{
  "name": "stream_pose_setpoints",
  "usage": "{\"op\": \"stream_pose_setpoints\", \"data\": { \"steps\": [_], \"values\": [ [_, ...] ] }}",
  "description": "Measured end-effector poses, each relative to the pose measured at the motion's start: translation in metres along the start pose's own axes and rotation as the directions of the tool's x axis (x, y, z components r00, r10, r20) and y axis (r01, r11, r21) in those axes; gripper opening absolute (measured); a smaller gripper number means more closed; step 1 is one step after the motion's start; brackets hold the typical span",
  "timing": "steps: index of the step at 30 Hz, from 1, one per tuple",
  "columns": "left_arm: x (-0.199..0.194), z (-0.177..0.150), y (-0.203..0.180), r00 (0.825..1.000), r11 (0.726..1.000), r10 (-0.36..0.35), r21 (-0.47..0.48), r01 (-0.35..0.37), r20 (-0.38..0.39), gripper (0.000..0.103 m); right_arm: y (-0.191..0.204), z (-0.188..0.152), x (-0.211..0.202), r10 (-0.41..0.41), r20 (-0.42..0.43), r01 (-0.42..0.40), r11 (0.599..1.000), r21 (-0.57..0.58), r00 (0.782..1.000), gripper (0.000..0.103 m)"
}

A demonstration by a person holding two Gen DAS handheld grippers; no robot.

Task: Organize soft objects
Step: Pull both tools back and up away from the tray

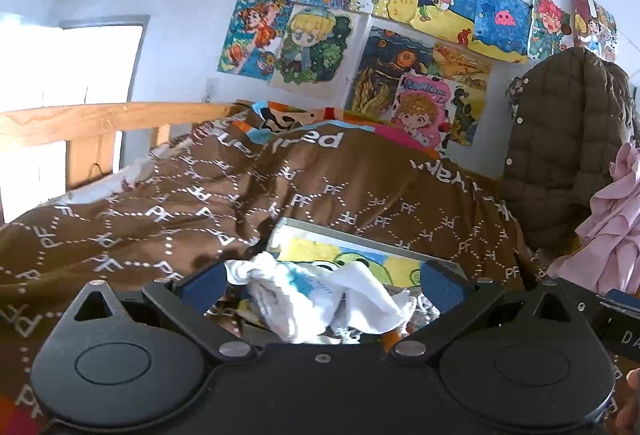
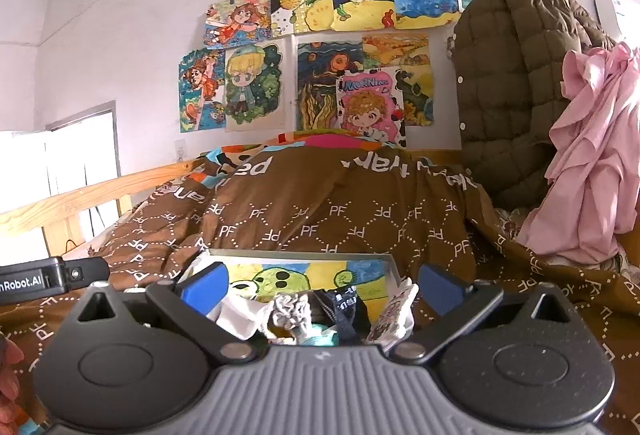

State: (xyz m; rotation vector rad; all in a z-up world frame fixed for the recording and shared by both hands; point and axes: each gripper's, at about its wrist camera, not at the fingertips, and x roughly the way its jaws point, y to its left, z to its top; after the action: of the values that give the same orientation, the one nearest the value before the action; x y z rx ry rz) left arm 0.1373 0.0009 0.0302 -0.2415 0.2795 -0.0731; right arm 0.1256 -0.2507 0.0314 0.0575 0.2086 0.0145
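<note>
Socks [image 1: 316,299] heaped in box [image 1: 360,235] on bed; light, limp, prone to snag. Best pinched at a bunched fold atop the box. Left hand-held gripper [image 1: 324,279] and right hand-held gripper [image 2: 320,285] spread wide, empty, above box.

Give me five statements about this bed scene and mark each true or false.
1. The left gripper is wide open. True.
2. The quilt on the bed is plain blue. False: it is brown with white PF lettering.
3. White socks lie in the box before the left gripper. True.
4. The wall is bare. False: colourful drawings cover it.
5. The right gripper is shut on a pink garment. False: it is open, and the garment hangs off to the side.
</note>
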Motion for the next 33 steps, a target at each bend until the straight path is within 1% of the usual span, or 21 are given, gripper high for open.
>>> {"op": "stream_pose_setpoints", "data": {
  "steps": [5,12,16,20,26,33],
  "values": [
    [-0.014,-0.007,0.007,1.000,1.000,0.027,0.014,-0.027,0.011,0.102,0.003,-0.001,-0.011,0.000,0.001,0.000,1.000,0.017,1.000,0.103],
    [-0.028,-0.010,0.010,0.998,0.998,0.055,0.030,-0.056,0.040,0.102,0.009,-0.005,-0.023,-0.012,0.008,0.012,1.000,0.004,1.000,0.103],
    [-0.035,-0.015,0.008,0.998,0.997,0.055,0.043,-0.056,0.029,0.102,0.013,-0.010,-0.029,-0.023,0.002,0.023,1.000,-0.005,1.000,0.103],
    [-0.042,-0.022,0.007,0.997,0.995,0.081,0.053,-0.082,0.018,0.102,0.013,-0.013,-0.037,-0.033,-0.003,0.033,0.999,0.001,0.999,0.103],
    [-0.061,-0.030,0.008,0.992,0.992,0.119,0.048,-0.121,0.027,0.102,0.013,-0.018,-0.050,-0.037,-0.013,0.037,0.999,0.006,0.999,0.103],
    [-0.076,-0.035,0.006,0.991,0.989,0.132,0.057,-0.134,0.037,0.102,0.015,-0.023,-0.064,-0.043,-0.013,0.043,0.999,0.008,0.999,0.103]
  ]
}}
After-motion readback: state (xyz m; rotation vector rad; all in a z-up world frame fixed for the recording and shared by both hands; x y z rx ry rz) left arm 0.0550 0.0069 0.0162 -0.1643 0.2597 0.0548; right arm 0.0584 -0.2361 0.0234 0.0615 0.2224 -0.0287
